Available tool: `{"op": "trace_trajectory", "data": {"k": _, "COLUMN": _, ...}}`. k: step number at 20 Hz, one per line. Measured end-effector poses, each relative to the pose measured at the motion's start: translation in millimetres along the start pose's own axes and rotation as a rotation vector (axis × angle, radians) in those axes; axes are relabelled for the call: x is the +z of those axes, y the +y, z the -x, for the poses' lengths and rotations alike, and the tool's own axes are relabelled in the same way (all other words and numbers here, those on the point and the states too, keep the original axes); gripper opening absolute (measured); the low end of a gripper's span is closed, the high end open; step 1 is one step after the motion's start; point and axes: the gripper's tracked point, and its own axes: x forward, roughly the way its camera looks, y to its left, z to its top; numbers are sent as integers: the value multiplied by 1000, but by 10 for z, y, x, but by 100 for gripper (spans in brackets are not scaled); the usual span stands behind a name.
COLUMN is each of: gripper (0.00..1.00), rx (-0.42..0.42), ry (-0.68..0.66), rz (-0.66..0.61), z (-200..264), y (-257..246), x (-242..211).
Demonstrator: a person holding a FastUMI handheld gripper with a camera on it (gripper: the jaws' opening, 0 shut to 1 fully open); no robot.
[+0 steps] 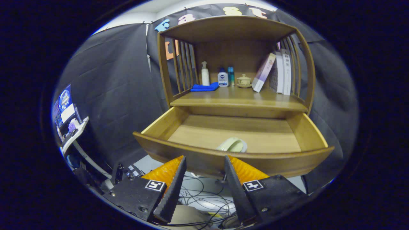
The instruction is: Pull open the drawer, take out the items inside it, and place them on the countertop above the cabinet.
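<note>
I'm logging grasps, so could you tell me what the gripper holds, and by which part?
Nothing is held: the gripper has its jaws open and empty, in front of the open drawer, where a pale item lies.

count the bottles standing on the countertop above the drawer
3, side by side at the back of the wooden countertop: white pump bottle, squat white bottle with blue cap, slim teal bottle. The open fingers hold nothing.

The pale item (232, 145) in the drawer (179, 123) is half hidden behind the drawer's front panel (287, 161), so its kind cannot be told. The drawer's handle, if any, is masked by the fingertips (182, 161) of the gripper (204, 159) (spread apart, holding nothing). The book (286, 74) spines are too small to be made out.
</note>
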Motion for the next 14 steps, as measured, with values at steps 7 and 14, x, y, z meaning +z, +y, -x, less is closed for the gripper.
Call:
{"op": "trace_trajectory", "data": {"k": 7, "gripper": 75, "rx": -22, "ry": 146, "rz": -106, "z": -388, "y": -191, "x": 307}}
{"op": "trace_trajectory", "data": {"k": 14, "gripper": 75, "rx": -30, "ry": 340, "rz": -213, "z": -908, "y": -265, "x": 170}}
